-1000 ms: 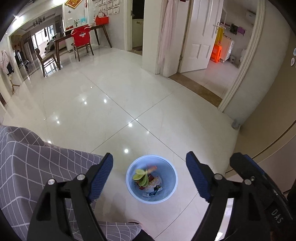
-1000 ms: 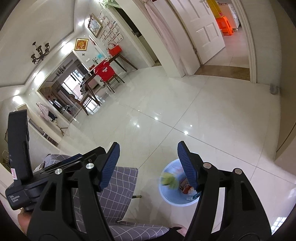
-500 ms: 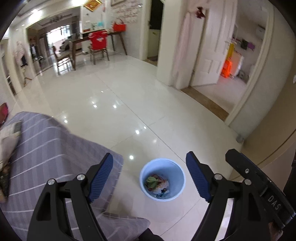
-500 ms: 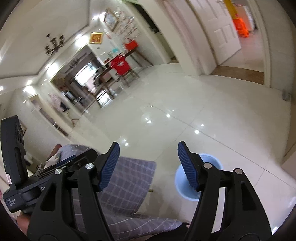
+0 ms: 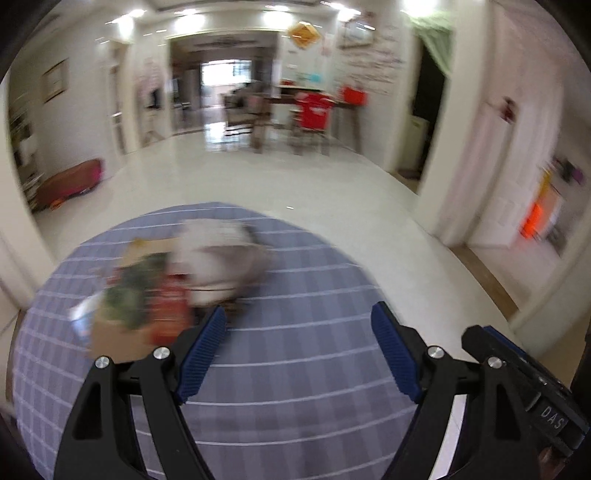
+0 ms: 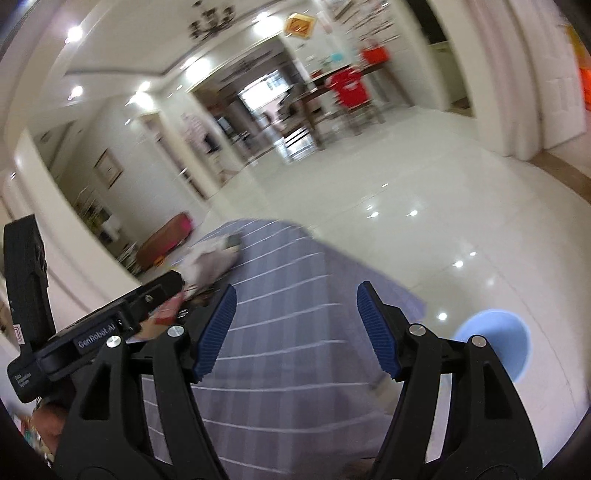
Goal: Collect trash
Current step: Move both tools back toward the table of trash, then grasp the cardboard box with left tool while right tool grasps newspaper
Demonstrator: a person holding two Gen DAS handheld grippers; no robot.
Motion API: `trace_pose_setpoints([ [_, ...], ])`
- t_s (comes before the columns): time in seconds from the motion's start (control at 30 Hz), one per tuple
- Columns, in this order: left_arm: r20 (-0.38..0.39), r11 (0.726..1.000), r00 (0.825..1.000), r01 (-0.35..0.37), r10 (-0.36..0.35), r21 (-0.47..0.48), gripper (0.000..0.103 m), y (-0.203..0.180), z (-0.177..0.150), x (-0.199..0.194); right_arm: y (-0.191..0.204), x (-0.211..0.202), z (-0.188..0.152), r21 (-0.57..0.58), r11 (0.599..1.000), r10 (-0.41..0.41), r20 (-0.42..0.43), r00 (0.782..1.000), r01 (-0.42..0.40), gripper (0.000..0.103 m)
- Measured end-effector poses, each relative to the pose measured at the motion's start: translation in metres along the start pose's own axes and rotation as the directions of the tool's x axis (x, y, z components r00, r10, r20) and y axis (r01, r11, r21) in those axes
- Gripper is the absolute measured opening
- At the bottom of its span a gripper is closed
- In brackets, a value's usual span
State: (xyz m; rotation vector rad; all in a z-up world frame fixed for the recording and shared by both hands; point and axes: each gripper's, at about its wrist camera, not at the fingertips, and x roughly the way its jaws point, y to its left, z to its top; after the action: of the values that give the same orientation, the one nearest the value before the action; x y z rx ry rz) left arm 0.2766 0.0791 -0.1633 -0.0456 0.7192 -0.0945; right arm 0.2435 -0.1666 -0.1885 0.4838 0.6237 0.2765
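Left wrist view
Surface: a grey-blue checked cloth fills the lower half beneath my gripper.
Room: glossy pale floor tiles; far back, a dining table and a chair draped in red. All of it is smeared by blur.
Trash: a blurred heap on the cloth, ahead and left of my fingers, with a white crumpled lump, something green and something red; I cannot tell more.
My left gripper: jaws wide, nothing between them.

Right wrist view
Surface: the same cloth, its edge hanging down.
Room: shiny tiles, a chandelier above.
Bin: a light blue bin on the floor right of the cloth, partly behind my finger.
Trash: the white lump at the cloth's far left.
My right gripper: jaws wide apart, empty.
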Motion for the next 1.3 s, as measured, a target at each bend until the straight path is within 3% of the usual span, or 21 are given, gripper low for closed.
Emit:
trace_pose_setpoints([
  [0.17, 0.0, 0.99, 0.998, -0.062, 0.062, -0.128, 0.079, 0.077, 0.001, -0.004, 0.036, 0.052, 0.0, -0.006, 0.998, 0.06, -0.085, 0.995, -0.061, 0.067],
  [0.33, -0.019, 0.974, 0.997, -0.083, 0.081, -0.211, 0.079, 0.125, -0.009, 0.001, 0.057, 0.105, 0.003, 0.02, 0.995, 0.1, -0.158, 0.982, -0.098, 0.067],
  [0.43, -0.027, 0.968, 0.997, -0.075, 0.071, -0.24, 0.079, 0.142, -0.013, 0.009, 0.066, 0.132, 0.0, 0.043, 0.992, 0.121, -0.178, 0.976, -0.115, 0.067],
  [0.77, -0.056, 0.962, 0.998, -0.028, 0.014, -0.272, 0.079, 0.163, -0.009, 0.043, 0.07, 0.196, 0.017, 0.07, 0.996, 0.074, -0.191, 0.979, -0.061, 0.067],
  [0.8, -0.055, 0.961, 0.998, -0.017, 0.002, -0.276, 0.079, 0.164, -0.009, 0.045, 0.069, 0.199, 0.018, 0.068, 0.996, 0.071, -0.191, 0.979, -0.059, 0.056],
  [0.83, -0.057, 0.961, 0.998, -0.009, -0.008, -0.278, 0.079, 0.166, -0.009, 0.046, 0.067, 0.203, 0.019, 0.074, 0.996, 0.067, -0.203, 0.977, -0.053, 0.033],
  [0.9, -0.06, 0.96, 0.998, 0.003, -0.021, -0.28, 0.079, 0.166, -0.009, 0.049, 0.058, 0.207, 0.016, 0.117, 0.99, 0.102, -0.216, 0.971, -0.078, 0.02],
  [1.0, -0.071, 0.963, 0.997, 0.012, -0.032, -0.268, 0.062, 0.165, -0.008, 0.053, 0.046, 0.195, 0.016, 0.15, 0.983, 0.134, -0.176, 0.975, -0.108, 0.007],
  [1.07, -0.086, 0.962, 0.995, 0.026, -0.051, -0.271, 0.039, 0.164, -0.009, 0.057, 0.047, 0.179, 0.018, 0.116, 0.988, 0.12, -0.129, 0.984, -0.105, 0.006],
  [1.17, -0.062, 0.957, 0.997, 0.034, -0.054, -0.288, 0.02, 0.165, -0.008, 0.056, 0.05, 0.153, 0.021, 0.053, 0.995, 0.09, -0.065, 0.994, -0.087, 0.005],
  [1.3, -0.003, 0.951, 0.998, 0.061, -0.065, -0.304, 0.01, 0.162, -0.003, 0.035, 0.053, 0.124, 0.026, 0.003, 0.997, 0.071, -0.006, 0.997, -0.071, 0.005],
])
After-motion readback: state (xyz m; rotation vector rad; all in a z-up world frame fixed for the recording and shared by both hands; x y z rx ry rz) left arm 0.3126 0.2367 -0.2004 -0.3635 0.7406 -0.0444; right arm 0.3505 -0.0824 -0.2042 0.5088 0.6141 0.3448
